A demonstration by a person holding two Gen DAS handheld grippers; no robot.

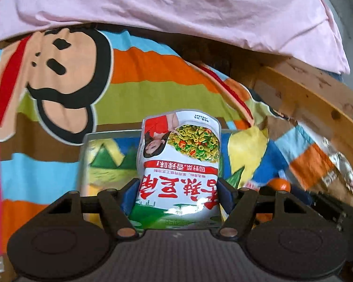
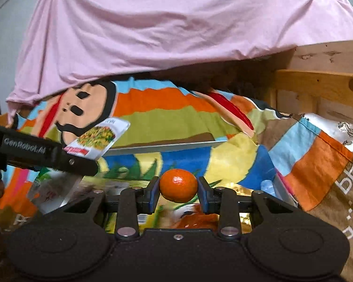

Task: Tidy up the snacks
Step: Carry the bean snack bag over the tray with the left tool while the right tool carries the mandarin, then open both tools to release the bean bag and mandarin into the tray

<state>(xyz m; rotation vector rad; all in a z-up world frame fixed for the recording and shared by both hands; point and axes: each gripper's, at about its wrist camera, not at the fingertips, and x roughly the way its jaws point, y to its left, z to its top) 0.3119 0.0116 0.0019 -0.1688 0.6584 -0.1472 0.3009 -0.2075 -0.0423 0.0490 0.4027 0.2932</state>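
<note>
L gripper [image 1: 178, 195] is clamped on a white snack packet [image 1: 180, 164] w/ red print and a pic of green beans; blue pads press both sides of its lower part, and the packet sticks out fwd past the fingertips, label upside down to the cam. Below/ahead of it sits a shiny tray [image 1: 84, 145] lined w/ a bright cartoon pic. Off to the R of this gripper, an orange tangerine [image 1: 278, 184] peeks in.

R gripper [image 2: 178, 191] is clenched on that tangerine [image 2: 178, 188], pinched btwn its blue pads, held above the tray [image 2: 167, 147]. To its L the other gripper's black finger crosses the view, packet [image 2: 98, 138] jutting up from it.

Beyond both: striped cartoon monkey blanket [image 2: 157, 108], pink sheet [image 2: 176, 23] draped over it, wooden frame [image 2: 317, 82] to the R. A silvery bag [image 2: 348, 136] lies far R, partly hidden.
</note>
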